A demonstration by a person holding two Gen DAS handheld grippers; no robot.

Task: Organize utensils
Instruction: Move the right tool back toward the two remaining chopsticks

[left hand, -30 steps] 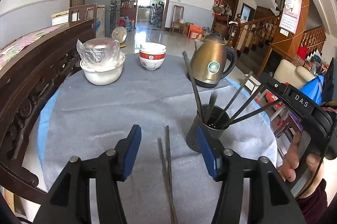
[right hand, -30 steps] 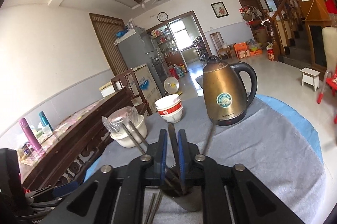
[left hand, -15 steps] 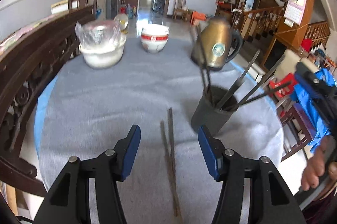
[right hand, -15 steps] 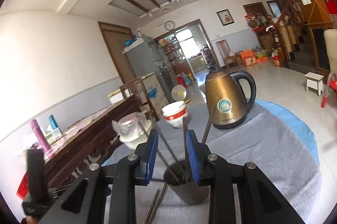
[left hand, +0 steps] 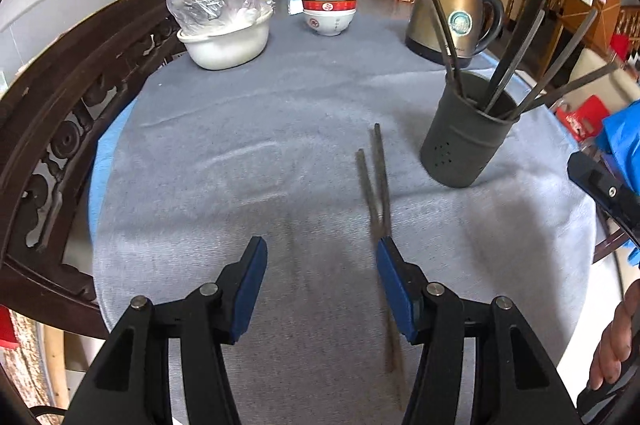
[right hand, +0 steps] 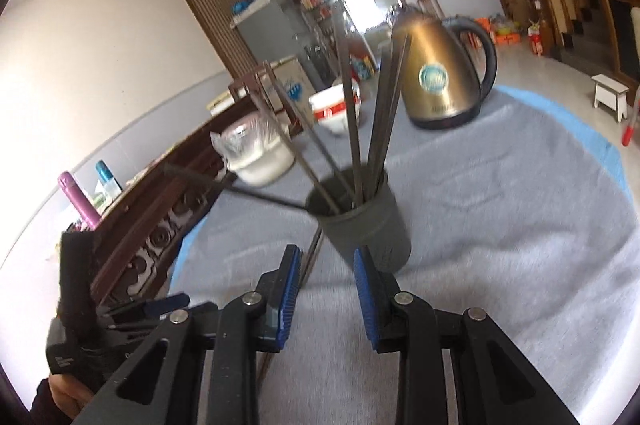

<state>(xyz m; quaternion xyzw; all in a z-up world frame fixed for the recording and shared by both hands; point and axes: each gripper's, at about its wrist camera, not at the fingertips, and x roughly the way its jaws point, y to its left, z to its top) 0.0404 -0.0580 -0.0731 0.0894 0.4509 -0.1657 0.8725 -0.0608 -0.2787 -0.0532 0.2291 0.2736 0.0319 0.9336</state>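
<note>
two chopsticks [left hand: 378, 185] lie on the counter [left hand: 240, 153] under the left hand-held gripper [left hand: 320, 261]'s right pad, jaws apart, empty; centre over both before closing; right hand-held gripper [right hand: 325, 275] apart, empty, holder [right hand: 366, 225] just ahead

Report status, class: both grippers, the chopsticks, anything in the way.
Left gripper open above the cloth, empty. Right gripper open, empty. Two chopsticks loose on the cloth; the rest in the holder. Nothing in the way.
</note>
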